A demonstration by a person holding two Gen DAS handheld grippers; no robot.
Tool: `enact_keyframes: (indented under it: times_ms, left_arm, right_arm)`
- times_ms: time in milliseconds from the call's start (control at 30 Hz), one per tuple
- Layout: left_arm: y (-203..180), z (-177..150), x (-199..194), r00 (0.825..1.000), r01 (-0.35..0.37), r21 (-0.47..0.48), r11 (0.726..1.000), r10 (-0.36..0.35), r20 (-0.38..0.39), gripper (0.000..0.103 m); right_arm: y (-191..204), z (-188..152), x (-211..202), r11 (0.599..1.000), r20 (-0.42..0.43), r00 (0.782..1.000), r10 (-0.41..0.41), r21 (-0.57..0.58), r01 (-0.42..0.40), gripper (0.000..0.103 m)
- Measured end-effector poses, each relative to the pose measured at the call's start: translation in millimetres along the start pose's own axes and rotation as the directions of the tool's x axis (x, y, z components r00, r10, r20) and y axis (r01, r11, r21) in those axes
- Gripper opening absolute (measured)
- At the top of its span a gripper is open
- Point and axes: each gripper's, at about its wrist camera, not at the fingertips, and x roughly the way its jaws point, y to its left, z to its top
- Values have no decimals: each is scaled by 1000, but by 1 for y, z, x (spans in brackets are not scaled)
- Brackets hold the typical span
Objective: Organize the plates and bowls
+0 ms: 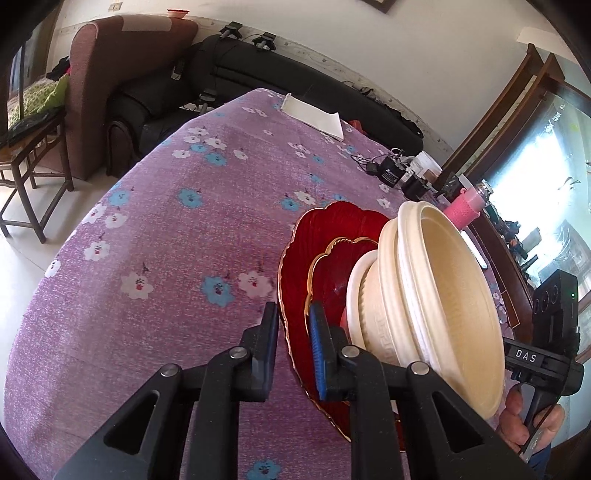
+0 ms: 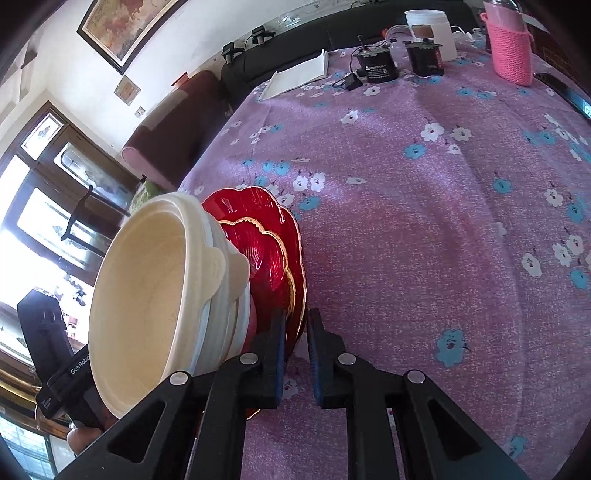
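A stack stands on the purple flowered tablecloth: a large red scalloped plate (image 1: 314, 236), a smaller red gold-rimmed plate (image 1: 332, 269) on it, then nested cream bowls (image 1: 443, 295). My left gripper (image 1: 293, 321) has its jaws around the near rim of the large red plate, with a gap between pads and plate. In the right wrist view the same red plates (image 2: 258, 229) and cream bowls (image 2: 155, 288) show. My right gripper (image 2: 297, 325) straddles the plates' rim from the opposite side, jaws narrowly apart. Whether either one clamps the rim is unclear.
A white folded cloth (image 2: 299, 72) lies at the table's far end. Black chargers with cables (image 2: 376, 66), a white tub (image 2: 430, 26) and a pink knitted bottle sleeve (image 2: 511, 48) stand along the far edge. A sofa (image 1: 122, 74) and a wooden chair (image 1: 29, 155) stand beyond the table.
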Motion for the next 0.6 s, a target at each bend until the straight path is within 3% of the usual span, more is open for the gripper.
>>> enact_keyframes:
  times_ms: [367, 600]
  left_arm:
    - [-95, -10, 47, 996, 50, 83, 995, -43, -82, 16]
    - [-142, -18, 83, 990, 60, 132, 989, -42, -133, 16]
  right_arm:
    - [-75, -1, -74, 992, 117, 992, -39, 123, 25, 13]
    - [-131, -10, -97, 975, 149, 984, -94, 214, 61, 13]
